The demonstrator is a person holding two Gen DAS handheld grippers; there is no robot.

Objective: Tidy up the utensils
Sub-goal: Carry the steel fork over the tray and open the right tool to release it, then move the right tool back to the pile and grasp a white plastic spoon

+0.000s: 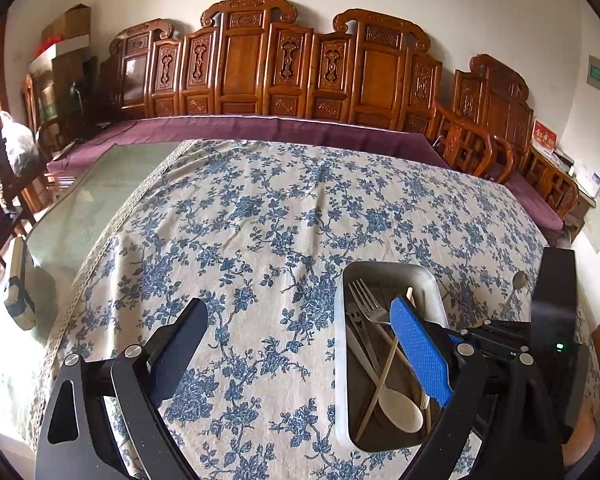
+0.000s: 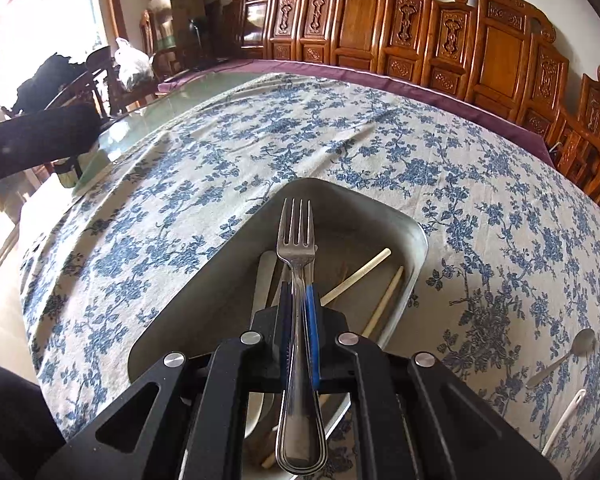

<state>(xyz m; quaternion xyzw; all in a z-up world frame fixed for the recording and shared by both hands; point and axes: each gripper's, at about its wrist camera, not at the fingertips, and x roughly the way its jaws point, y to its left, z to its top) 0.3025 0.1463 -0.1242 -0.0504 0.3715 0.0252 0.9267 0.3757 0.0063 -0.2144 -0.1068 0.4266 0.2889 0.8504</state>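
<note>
A metal tray (image 1: 384, 270) sits on the blue-flowered tablecloth (image 1: 260, 220) and holds a white spoon (image 1: 402, 410), chopsticks (image 1: 380, 380) and a knife (image 1: 358, 322). My left gripper (image 1: 298, 306) is open wide and empty just left of the tray, with its blue finger (image 1: 420, 354) over the tray's contents. My right gripper (image 2: 298, 292) is shut on the handle of a steel fork (image 2: 296, 240), whose tines point forward above the tray (image 2: 220, 280). In the left wrist view the same fork (image 1: 364, 298) hangs over the tray.
A metal spoon (image 2: 572, 350) and a white utensil handle (image 2: 564, 420) lie on the cloth right of the tray. Bare glass tabletop (image 1: 92, 200) lies to the left. Carved wooden benches (image 1: 260, 72) line the far side. A dark sleeve (image 2: 32, 140) reaches in at left.
</note>
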